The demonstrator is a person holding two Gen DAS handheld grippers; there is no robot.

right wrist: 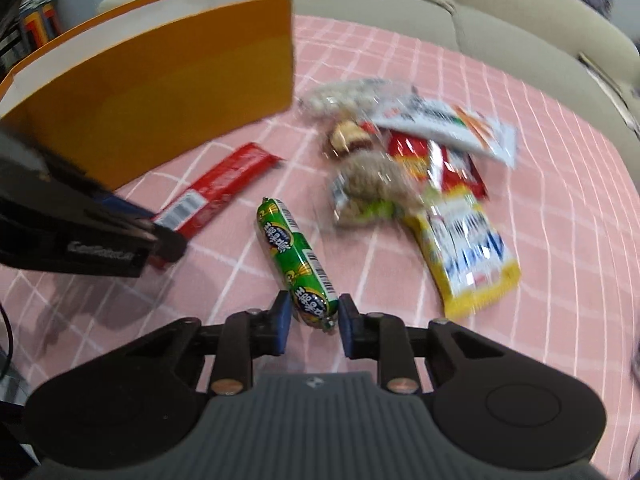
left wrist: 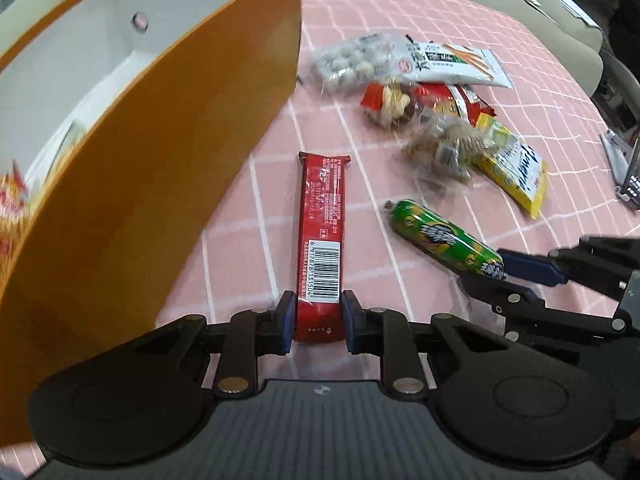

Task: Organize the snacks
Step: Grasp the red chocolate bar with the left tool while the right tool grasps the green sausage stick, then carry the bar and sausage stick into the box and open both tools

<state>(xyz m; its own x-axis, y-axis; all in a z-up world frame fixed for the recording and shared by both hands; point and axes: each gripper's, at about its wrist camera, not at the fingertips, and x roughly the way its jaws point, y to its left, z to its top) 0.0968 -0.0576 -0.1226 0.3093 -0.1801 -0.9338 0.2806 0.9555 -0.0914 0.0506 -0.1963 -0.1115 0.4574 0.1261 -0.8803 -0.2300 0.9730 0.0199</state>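
My left gripper (left wrist: pixel 317 322) is shut on the near end of a long red snack bar (left wrist: pixel 322 236), which points away over the pink checked cloth; it also shows in the right wrist view (right wrist: pixel 218 192). My right gripper (right wrist: pixel 312 322) has its pads on either side of the near end of a green sausage snack (right wrist: pixel 298 258), touching or nearly touching it; the sausage also shows in the left wrist view (left wrist: pixel 442 238), with the right gripper (left wrist: pixel 516 276) at its end. An orange box (left wrist: pixel 152 168) with a white inside stands at the left, open on top.
A pile of snack packets lies beyond: a white packet (right wrist: pixel 444 128), red packets (right wrist: pixel 452 160), a yellow packet (right wrist: pixel 468 256) and clear bags of small snacks (right wrist: pixel 372 188). One packet lies inside the box (left wrist: pixel 12 200). A beige sofa (right wrist: pixel 520 20) borders the table.
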